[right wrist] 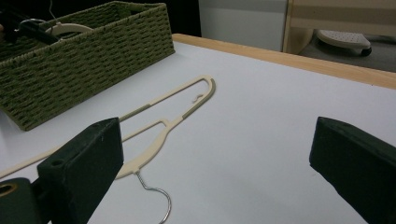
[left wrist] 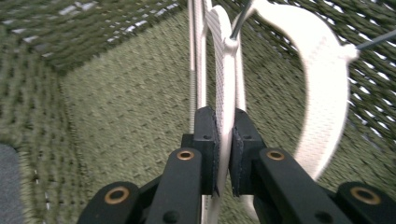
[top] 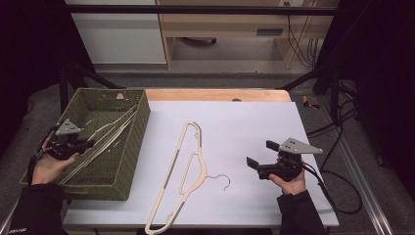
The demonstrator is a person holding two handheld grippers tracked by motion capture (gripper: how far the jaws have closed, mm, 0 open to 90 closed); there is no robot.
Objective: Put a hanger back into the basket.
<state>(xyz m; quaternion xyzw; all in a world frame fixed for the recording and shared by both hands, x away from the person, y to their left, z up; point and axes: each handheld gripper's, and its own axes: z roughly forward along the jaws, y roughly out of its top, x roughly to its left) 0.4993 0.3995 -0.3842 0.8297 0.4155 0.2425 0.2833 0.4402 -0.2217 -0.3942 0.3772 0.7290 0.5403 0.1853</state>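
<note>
My left gripper [top: 90, 143] reaches into the green woven basket [top: 133, 147] at the table's left. Seen up close in the left gripper view, the left gripper [left wrist: 224, 126] is shut on the thin edge of a white hanger [left wrist: 224, 70], which stands upright between the pads. A second white hanger [left wrist: 327, 93] curves beside it. A cream hanger [top: 183, 166] with a metal hook lies flat on the white table top. My right gripper [top: 262, 153] hovers open to the right of that hanger, nothing between its fingers. From the right gripper [right wrist: 219, 154], the cream hanger [right wrist: 187, 109] lies ahead.
The basket [right wrist: 84, 60] holds several hangers [top: 110, 132] leaning along its length. A wooden strip [top: 220, 94] edges the table's far side, with furniture beyond. Cables [top: 337, 186] trail off the right side of the table.
</note>
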